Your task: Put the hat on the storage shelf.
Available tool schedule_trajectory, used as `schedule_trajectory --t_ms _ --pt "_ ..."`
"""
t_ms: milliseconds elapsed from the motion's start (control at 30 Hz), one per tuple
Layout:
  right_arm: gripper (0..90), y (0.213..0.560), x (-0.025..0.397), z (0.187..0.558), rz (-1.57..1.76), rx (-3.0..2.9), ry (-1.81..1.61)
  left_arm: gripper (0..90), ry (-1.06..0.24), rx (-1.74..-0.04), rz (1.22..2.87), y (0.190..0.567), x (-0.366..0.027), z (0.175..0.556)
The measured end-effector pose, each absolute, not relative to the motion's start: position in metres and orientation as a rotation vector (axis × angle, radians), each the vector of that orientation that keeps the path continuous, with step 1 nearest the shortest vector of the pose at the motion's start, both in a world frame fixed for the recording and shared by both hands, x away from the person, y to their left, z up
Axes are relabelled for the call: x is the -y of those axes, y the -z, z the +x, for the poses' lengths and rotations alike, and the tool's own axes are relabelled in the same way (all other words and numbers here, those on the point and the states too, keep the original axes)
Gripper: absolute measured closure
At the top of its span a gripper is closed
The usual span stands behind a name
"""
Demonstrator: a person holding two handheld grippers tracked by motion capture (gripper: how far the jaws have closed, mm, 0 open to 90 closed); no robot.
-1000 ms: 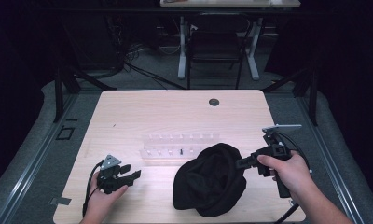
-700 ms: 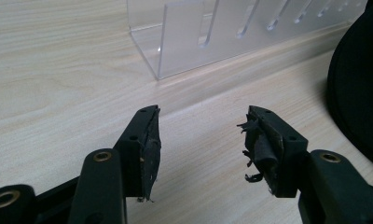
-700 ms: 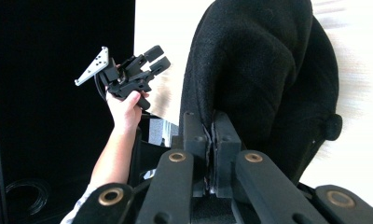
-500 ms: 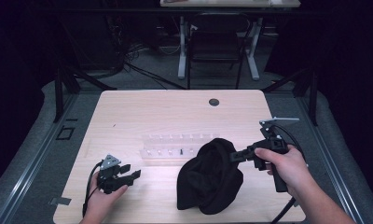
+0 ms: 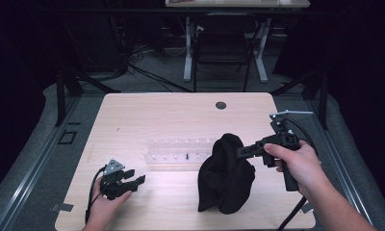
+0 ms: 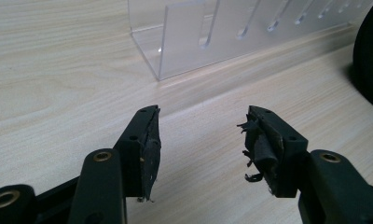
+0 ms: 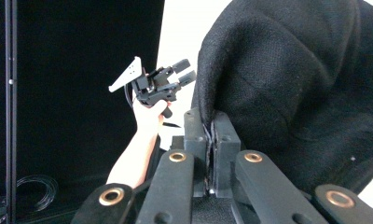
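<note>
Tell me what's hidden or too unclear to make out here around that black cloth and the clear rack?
- Right end of the clear rack: high view, hidden behind the black cloth.
- The cloth's shape: bunched folds hang from the shut right gripper; right gripper view cuts it off.
- The small dark speck on the rack: too small.
- Left gripper, open: the rack runs past the top edge.

Light wood table (image 5: 147,115) with a small dark round hole (image 5: 221,105) near its far edge. Clear acrylic slotted rack (image 5: 178,153) mid-table (upright dividers, one small dark bit in a slot). Black chair (image 5: 221,48) and cables (image 5: 142,72) on the floor beyond.
</note>
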State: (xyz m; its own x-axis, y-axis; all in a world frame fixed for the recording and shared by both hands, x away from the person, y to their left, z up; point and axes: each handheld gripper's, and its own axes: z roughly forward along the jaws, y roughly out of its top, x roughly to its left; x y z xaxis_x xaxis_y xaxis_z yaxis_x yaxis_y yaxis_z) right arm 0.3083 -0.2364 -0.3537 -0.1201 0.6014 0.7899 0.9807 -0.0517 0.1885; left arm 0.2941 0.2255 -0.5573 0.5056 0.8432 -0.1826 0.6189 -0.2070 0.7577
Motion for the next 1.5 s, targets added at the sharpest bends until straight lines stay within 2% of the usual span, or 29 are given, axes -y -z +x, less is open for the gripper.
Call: schedule_trajectory --t_ms 600,1500 --pt "88.0 0.327 0.244 0.316 -1.655 1.735 1.172 45.4 -0.344 -1.201 1.930 0.558 -0.225 0.295" --pt "88.1 0.297 0.216 0.355 -1.616 1.743 1.254 45.4 -0.334 -1.203 1.934 0.557 -0.227 0.295"
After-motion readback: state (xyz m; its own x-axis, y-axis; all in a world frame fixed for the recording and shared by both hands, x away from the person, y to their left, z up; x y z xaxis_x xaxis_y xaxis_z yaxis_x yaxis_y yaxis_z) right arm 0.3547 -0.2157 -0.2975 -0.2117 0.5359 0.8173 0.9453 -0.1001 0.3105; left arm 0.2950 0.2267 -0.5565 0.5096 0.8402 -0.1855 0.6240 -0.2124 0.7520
